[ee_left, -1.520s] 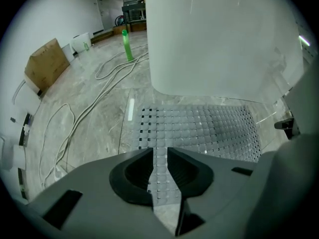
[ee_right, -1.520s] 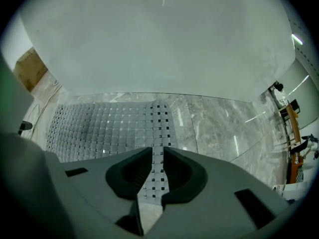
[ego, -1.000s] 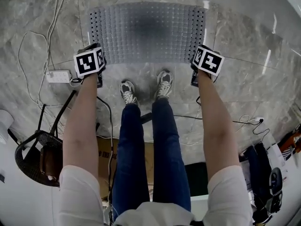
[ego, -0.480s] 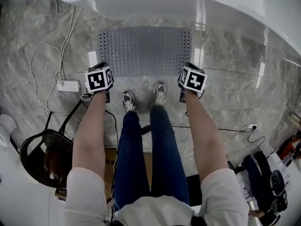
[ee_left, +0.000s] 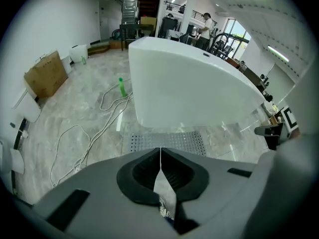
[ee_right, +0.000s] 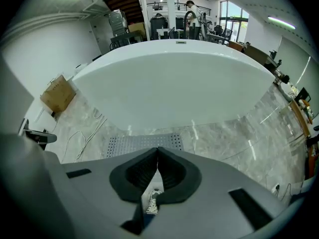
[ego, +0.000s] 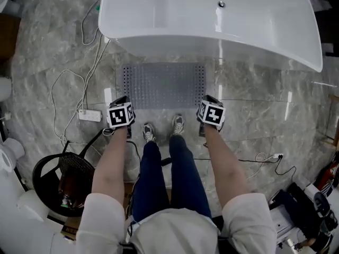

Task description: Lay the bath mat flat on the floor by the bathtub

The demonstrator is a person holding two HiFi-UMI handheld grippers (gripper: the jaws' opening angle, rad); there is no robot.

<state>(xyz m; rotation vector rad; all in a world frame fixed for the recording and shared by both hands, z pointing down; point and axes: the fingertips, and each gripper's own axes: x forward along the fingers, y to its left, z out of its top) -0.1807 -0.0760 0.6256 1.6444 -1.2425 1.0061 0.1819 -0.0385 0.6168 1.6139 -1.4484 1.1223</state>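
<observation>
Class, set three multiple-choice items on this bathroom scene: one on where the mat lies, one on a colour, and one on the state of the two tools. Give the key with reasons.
1. Where does the mat lie relative to the bathtub?
A. inside it
B. flat on the floor beside it
C. draped over its rim

2. What colour is the bathtub?
A. white
B. black
C. green

3. How do the left tool and right tool stand?
A. shut on the mat
B. wide open
C. shut and empty

Key: B, the head view shows the mat spread on the floor against the bathtub; A, the bathtub is white in every view; C, each tool's jaws meet with nothing between them.
</observation>
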